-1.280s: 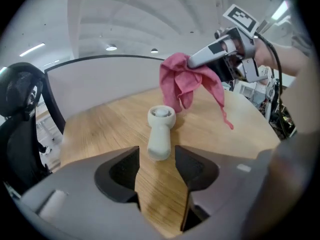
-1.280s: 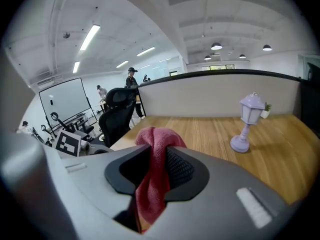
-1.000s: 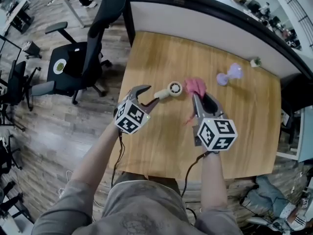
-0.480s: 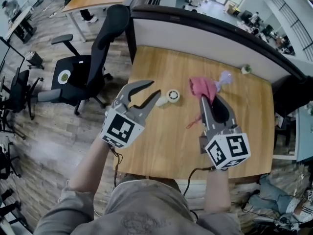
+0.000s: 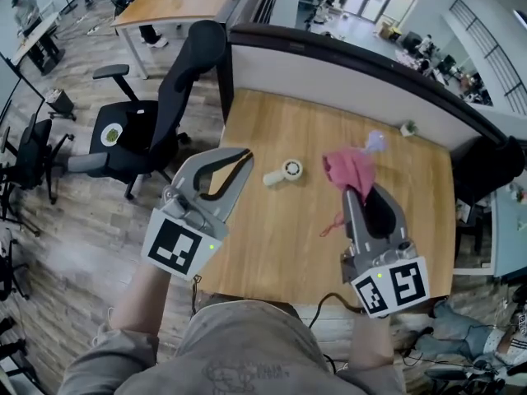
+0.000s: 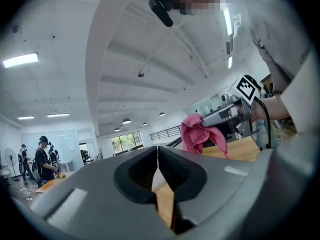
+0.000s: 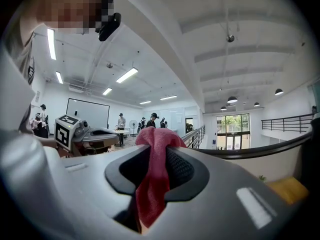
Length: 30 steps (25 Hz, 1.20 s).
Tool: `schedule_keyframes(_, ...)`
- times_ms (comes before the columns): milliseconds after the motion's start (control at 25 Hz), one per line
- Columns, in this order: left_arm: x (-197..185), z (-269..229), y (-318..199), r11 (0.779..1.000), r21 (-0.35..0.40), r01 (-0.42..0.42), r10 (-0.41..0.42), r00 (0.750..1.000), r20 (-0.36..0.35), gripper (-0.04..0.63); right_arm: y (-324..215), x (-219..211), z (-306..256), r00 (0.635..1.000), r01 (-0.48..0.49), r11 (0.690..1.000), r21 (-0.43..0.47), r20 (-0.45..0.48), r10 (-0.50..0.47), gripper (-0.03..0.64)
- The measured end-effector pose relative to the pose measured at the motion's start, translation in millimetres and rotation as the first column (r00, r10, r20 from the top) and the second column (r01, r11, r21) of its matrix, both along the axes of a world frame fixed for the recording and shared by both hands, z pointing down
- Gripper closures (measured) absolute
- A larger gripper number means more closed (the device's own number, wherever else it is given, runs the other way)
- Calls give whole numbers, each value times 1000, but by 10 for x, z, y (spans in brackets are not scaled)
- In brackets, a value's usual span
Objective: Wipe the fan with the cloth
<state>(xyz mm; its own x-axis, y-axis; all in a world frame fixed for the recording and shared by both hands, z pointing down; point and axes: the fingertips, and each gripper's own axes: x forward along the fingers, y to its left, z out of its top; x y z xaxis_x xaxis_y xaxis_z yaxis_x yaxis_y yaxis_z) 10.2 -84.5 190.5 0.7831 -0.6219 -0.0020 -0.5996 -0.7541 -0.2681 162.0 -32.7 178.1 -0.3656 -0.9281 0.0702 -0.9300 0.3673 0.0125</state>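
Left tool (image 5: 245, 156) jaws have just closed, empty. Cloth (image 5: 349, 168) is held by right tool (image 5: 352, 194). Fan (image 5: 284, 173) is left on worktop (image 5: 272, 245) between them, nearer left tool.

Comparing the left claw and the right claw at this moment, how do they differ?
The left claw is shut on nothing, its jaws having just closed empty; the right claw is shut on the pink cloth, which hangs from it. In the head view the left claw sits left of the small fan, the right claw to its right. Both are shut, and neither touches the fan.
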Motion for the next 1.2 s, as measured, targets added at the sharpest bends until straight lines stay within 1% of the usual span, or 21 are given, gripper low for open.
schedule_keyframes(160,-141,-51,150,1000,-21,14,-13,1000,10,592,153,-146,-55,1000,25,1000,8,17,-25,522)
schedule_keyframes(320,-209,-59,285,1000,-8,16,-15,999,34,593,278,-242,-19,998,47,999,-11,34,-46,523)
schedule_keyframes(480,-243,32,425,996,-86,10,-8,1000,21,594,427,-376,25,994,86,995,-42,67,-83,522)
schedule_keyframes(600,-271,128,496,993,-116,16,-15,1000,8,594,492,-485,165,990,111,991,-79,92,-104,523)
schedule_keyframes(720,-315,266,561,985,-171,24,-27,1000,-13,594,540,-583,335,986,132,984,-119,115,-119,523)
schedule_keyframes(880,-336,402,623,975,-219,33,-36,999,-10,594,547,-605,452,986,136,979,-150,121,-118,523)
schedule_keyframes(960,-320,397,624,975,-222,26,-29,1000,-9,594,516,-561,448,987,126,980,-151,115,-109,523)
schedule_keyframes(1120,-269,347,614,979,-202,8,-10,1000,-7,594,455,-509,439,989,111,982,-151,112,-94,522)
schedule_keyframes(1200,-255,361,610,979,-204,11,-13,1000,-7,594,447,-490,455,989,105,983,-153,115,-88,522)
